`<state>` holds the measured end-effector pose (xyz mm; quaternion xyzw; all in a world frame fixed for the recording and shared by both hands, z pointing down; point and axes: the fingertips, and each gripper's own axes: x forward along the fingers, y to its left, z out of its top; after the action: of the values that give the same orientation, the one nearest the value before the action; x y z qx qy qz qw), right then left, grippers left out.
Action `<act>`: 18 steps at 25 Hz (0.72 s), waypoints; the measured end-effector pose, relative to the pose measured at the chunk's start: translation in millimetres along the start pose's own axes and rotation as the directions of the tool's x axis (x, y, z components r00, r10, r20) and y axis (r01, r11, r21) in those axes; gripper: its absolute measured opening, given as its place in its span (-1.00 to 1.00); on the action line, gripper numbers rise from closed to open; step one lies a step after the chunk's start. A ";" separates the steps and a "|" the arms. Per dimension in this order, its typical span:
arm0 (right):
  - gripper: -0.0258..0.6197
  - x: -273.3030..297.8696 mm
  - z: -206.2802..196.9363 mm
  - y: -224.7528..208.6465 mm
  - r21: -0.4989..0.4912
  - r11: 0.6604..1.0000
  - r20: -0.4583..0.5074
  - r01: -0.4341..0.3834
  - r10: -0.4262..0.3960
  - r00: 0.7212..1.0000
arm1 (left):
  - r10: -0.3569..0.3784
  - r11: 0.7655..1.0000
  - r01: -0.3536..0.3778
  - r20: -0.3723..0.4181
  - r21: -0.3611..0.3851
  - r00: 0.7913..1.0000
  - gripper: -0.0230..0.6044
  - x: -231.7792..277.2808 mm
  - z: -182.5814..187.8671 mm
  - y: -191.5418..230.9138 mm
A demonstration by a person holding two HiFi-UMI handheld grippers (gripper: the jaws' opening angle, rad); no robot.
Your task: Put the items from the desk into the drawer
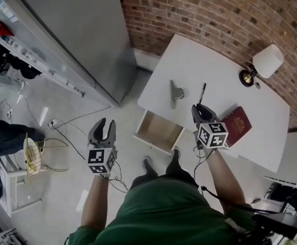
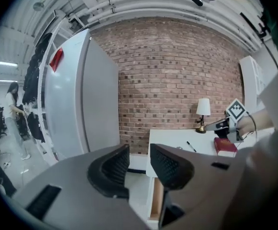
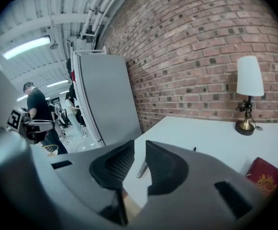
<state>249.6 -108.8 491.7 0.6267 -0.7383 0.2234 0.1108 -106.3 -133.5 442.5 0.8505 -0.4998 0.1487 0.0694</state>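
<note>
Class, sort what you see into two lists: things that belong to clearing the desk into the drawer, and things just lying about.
Belongs to the job: metal clip, black pen, red booklet, open drawer, desk.

Just about: lamp (probably stays), grey cabinet, wire basket.

White desk (image 1: 225,75); maroon booklet (image 1: 237,125), gold emblem; black pen (image 1: 202,93); silver clip (image 1: 174,93); red-brick wall (image 1: 204,9); white lampshade (image 1: 268,60), brass base (image 1: 247,77).
</note>
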 end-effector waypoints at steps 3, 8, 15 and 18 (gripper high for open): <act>-0.69 28.4 -18.9 -20.4 0.095 0.995 -0.064 -0.041 0.047 0.997 | 0.036 0.999 -0.036 -0.031 -0.003 0.999 -0.50 2.2 -1.5 -9.9; -0.64 83.7 -52.8 -47.2 0.229 0.971 -0.183 -0.072 0.116 0.976 | 0.094 0.996 -0.094 -0.056 0.003 0.994 -0.48 -0.5 -2.4 -14.5; -0.48 149.2 -88.9 -56.6 0.482 0.873 -0.284 -0.076 0.238 0.929 | 0.172 0.984 -0.175 -0.093 -0.018 0.981 -0.48 -19.7 -11.5 -12.2; -0.39 167.8 -93.1 -53.5 0.567 0.820 -0.283 -0.073 0.278 0.918 | 0.221 0.972 -0.228 -0.110 -0.051 0.969 -0.48 -33.3 -18.4 -5.0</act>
<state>259.1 -218.2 657.8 0.5096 -0.6670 0.5423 0.0368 -120.5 -98.5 449.3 0.7769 -0.5930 0.1839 0.1047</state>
